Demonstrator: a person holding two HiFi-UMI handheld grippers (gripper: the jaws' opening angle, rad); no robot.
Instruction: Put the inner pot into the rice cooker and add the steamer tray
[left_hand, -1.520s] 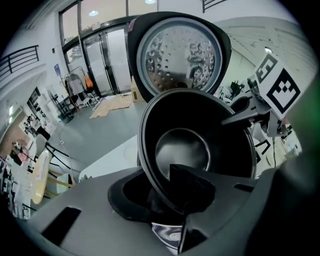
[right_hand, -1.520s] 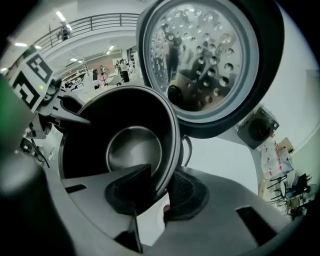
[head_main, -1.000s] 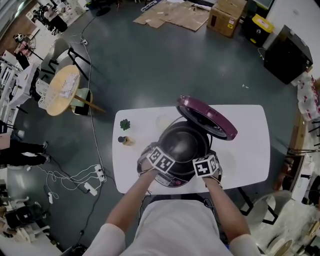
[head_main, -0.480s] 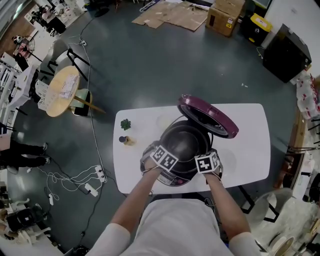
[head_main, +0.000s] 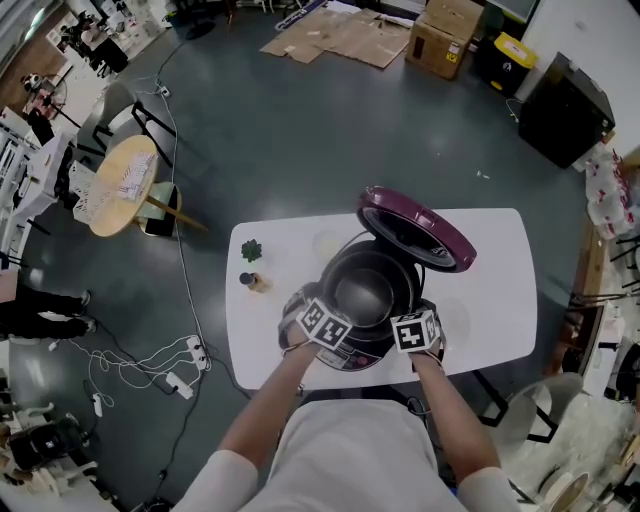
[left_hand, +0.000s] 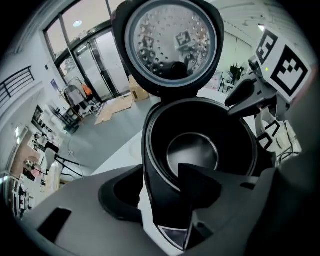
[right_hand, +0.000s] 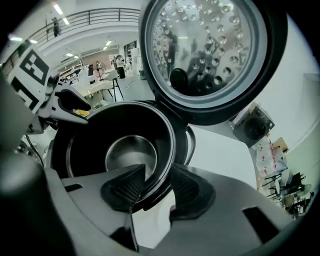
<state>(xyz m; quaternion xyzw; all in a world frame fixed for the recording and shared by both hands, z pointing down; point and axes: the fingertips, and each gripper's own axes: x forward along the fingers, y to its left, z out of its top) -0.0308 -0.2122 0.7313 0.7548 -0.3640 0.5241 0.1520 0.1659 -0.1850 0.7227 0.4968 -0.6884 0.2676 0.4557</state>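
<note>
Inner pot (head_main: 362, 295): seated in rice cooker (head_main: 343, 360), centre frame; lid (head_main: 415, 232) raised, upper right | left gripper (left_hand: 161, 200), right gripper (right_hand: 156, 192): jaws opening, pot rim between them, grip letting go | technique: release both sides evenly, lift straight clear of rim, then fetch steamer tray.

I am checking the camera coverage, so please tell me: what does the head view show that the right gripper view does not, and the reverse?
Only the head view: the small plant and the lid's purple top. Only the right gripper view: the lid's dimpled underside, and the right gripper with its opening jaws either side of the pot's rim. Both: the pot sitting in the open cooker.
</note>
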